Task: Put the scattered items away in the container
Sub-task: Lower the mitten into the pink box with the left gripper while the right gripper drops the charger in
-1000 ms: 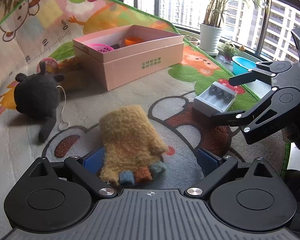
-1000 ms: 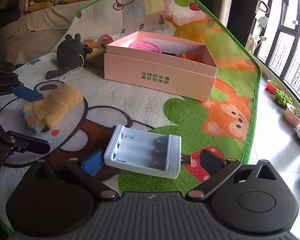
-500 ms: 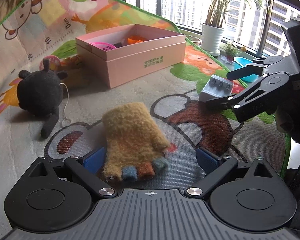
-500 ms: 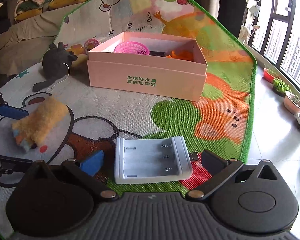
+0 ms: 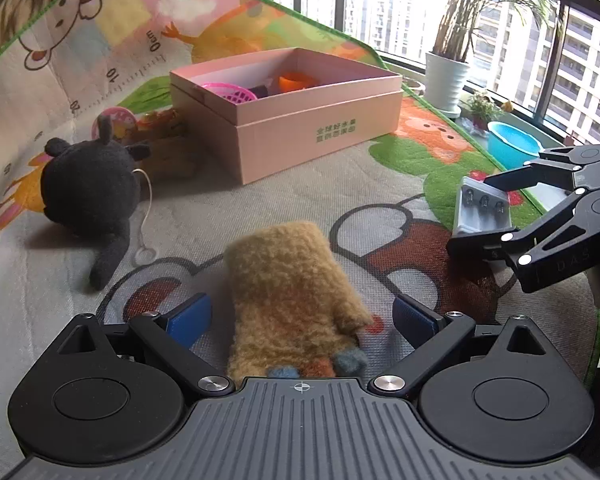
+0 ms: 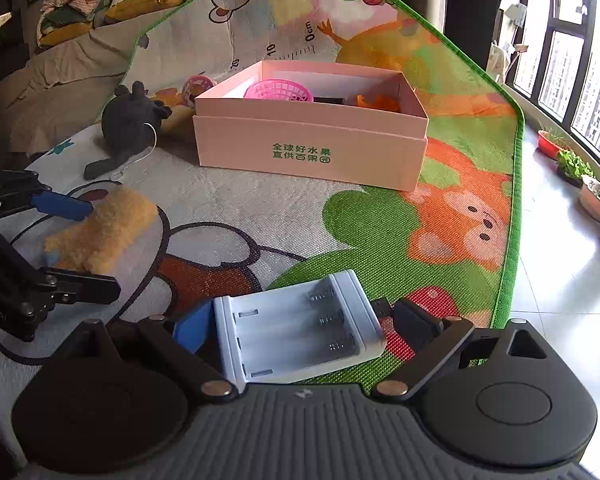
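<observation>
Right gripper [image 6: 296,330] closing around rigid, light battery case [image 6: 300,330], best pinched across short sides; left gripper [image 5: 300,316] spread around soft, squashy glove [image 5: 292,284], gripped mid-body.

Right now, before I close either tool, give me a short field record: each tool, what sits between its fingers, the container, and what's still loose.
left tool: open, straddling yellow glove, pads clear
right tool: jaws just been closing around white battery case, contact not certain
container: pink box, open top
in box: pink basket, orange item
still loose: black plush
</observation>
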Demonstrator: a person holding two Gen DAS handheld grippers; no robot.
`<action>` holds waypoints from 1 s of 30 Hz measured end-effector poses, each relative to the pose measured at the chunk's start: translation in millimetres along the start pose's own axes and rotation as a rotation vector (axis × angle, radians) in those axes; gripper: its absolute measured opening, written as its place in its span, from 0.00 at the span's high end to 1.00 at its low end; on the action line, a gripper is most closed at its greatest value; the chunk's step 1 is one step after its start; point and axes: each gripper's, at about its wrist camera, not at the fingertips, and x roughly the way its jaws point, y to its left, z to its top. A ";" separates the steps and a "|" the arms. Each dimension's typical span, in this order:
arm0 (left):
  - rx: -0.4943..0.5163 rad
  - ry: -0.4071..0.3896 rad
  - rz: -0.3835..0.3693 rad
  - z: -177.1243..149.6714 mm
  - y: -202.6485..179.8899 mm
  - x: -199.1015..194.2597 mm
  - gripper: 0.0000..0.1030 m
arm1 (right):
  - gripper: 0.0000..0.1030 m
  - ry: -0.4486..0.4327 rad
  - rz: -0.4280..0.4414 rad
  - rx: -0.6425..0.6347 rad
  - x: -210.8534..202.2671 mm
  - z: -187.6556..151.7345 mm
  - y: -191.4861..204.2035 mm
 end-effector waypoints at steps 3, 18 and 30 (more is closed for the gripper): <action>0.012 0.004 -0.018 0.9 -5.2 2.5 0.05 | 0.08 -0.008 0.004 -0.002 -3.4 -2.1 1.7; 0.035 -0.006 0.011 0.8 -17.5 -13.2 0.40 | 0.08 -0.083 0.011 -0.011 -26.5 -1.5 6.9; 0.097 -0.129 -0.012 50.4 -20.1 -24.6 0.40 | 0.08 -0.146 -0.014 -0.111 -38.7 30.2 4.7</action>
